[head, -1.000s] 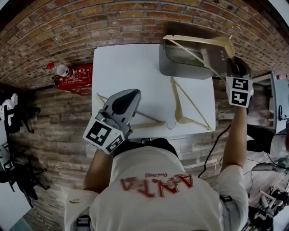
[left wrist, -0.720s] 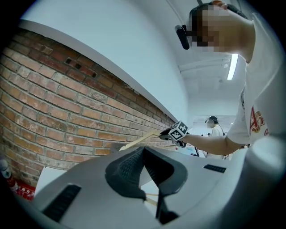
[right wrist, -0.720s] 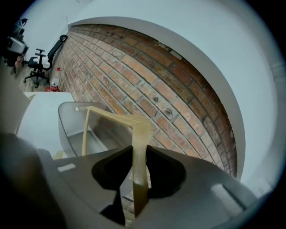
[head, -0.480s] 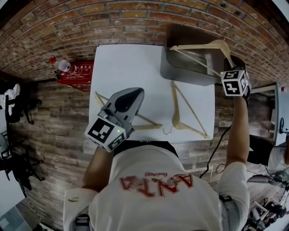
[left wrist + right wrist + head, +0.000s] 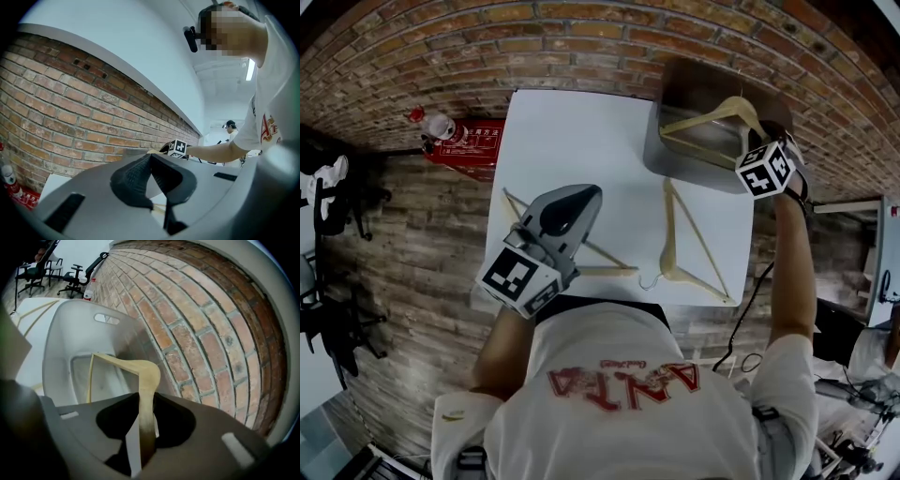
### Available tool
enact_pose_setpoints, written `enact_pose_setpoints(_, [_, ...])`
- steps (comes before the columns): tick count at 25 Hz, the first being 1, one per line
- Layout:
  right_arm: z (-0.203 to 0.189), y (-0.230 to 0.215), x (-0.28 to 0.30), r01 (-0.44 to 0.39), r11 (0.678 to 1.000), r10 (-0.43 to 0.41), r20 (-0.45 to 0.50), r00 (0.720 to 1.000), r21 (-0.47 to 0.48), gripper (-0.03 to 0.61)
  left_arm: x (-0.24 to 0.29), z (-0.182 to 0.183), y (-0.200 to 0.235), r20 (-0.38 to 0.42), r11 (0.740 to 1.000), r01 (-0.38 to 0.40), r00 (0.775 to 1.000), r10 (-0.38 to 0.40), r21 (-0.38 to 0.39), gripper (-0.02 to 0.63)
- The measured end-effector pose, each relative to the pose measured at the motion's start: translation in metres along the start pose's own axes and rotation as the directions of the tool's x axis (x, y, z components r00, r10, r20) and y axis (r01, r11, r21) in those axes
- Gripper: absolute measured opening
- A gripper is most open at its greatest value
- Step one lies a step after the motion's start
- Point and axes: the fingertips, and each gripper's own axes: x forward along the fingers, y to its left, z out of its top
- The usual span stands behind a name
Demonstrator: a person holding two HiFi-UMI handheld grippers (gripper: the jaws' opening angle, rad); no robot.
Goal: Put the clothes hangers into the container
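Observation:
My right gripper (image 5: 753, 142) is shut on one arm of a pale wooden hanger (image 5: 712, 117) and holds it over the grey container (image 5: 673, 159) at the table's far right. In the right gripper view the hanger (image 5: 146, 376) runs up from between the jaws, its triangle hanging inside the container (image 5: 65, 333). Two more hangers lie on the white table (image 5: 572, 131): one (image 5: 689, 248) at the front right, and one (image 5: 605, 255) partly hidden under my left gripper (image 5: 572, 202). That gripper hovers above the table's front left, shut and holding nothing.
A red box and a bottle (image 5: 459, 145) sit on the floor left of the table. Office chairs (image 5: 328, 202) stand further left. A brick wall (image 5: 197, 324) runs right behind the container. A cable (image 5: 745, 309) hangs by the table's front right corner.
My right gripper has come down and rolled, lowering the hanger from above the container's rim into its opening. The left gripper has barely shifted.

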Motion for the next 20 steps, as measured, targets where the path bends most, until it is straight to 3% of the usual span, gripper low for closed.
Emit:
enact_pose_setpoints(5, [-0.002,0.014,0.016,-0.03,0.998,0.027,-0.055,0.998,-0.061,0.111,-0.004,0.001,0.008,0.0,1.0,-0.026,1.0,0.026,0.0,0.009])
enact_pose_setpoints(6, [-0.001,0.015,0.016,-0.036,0.997,0.033,-0.06,0.998,-0.064,0.137,-0.005,0.001,0.008,0.0,1.0,-0.029,1.0,0.029,0.0,0.009])
enact_pose_setpoints(10, [0.012,0.012,-0.009,-0.031,0.999,0.03,-0.02,0.999,-0.031,0.153,-0.011,0.004,0.008,0.005,1.0,-0.025,1.0,0.025,0.005,0.009])
enact_pose_setpoints(13, [0.034,0.001,-0.05,-0.018,0.992,0.004,0.113,0.994,0.123,0.101,-0.014,0.01,0.005,0.015,1.0,-0.016,1.0,0.016,0.014,0.009])
enact_pose_setpoints(16, [0.051,-0.003,-0.095,-0.039,0.948,-0.041,0.243,0.969,0.315,0.026,-0.016,0.016,-0.001,0.018,1.0,-0.007,1.0,0.006,0.025,0.009])
enact_pose_setpoints(20, [0.065,0.005,-0.146,-0.073,0.892,-0.099,0.349,0.932,0.446,0.003,-0.023,0.026,-0.01,0.024,0.999,0.007,1.0,-0.008,0.048,0.009])
